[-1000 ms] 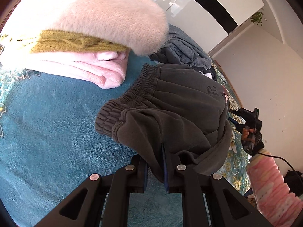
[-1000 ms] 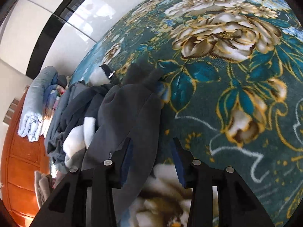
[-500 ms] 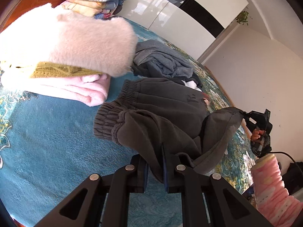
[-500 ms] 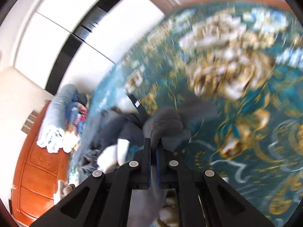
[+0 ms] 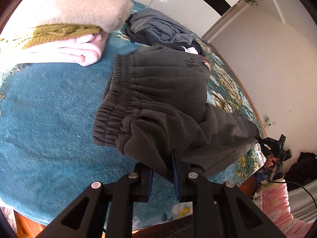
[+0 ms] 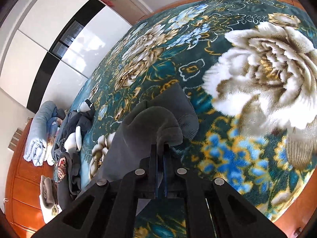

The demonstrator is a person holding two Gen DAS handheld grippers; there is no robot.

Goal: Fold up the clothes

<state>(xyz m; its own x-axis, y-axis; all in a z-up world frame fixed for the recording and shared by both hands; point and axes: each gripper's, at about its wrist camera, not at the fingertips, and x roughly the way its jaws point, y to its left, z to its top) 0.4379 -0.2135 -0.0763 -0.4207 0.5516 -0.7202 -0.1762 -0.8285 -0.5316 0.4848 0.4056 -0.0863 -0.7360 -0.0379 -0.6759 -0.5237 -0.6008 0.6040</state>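
Observation:
Dark grey sweatpants (image 5: 162, 91) lie on the teal floral blanket (image 5: 49, 123), elastic waistband to the left. My left gripper (image 5: 162, 170) is shut on a fold of the pants near the waistband. My right gripper (image 6: 161, 150) is shut on the grey leg fabric (image 6: 150, 127), lifting it off the blanket. In the left wrist view the right gripper (image 5: 272, 148) shows at the far right, pulling the leg end taut.
A folded stack of pink, olive and beige clothes (image 5: 65, 21) sits at the upper left. A heap of unfolded grey and dark clothes (image 5: 160, 29) lies behind the pants, also in the right wrist view (image 6: 73, 130). A folded blue bundle (image 6: 37, 134) and wooden headboard (image 6: 19, 188) are at left.
My right gripper closed on the pant leg and has pulled it outward and up, stretching it. My left gripper keeps its hold and has shifted slightly.

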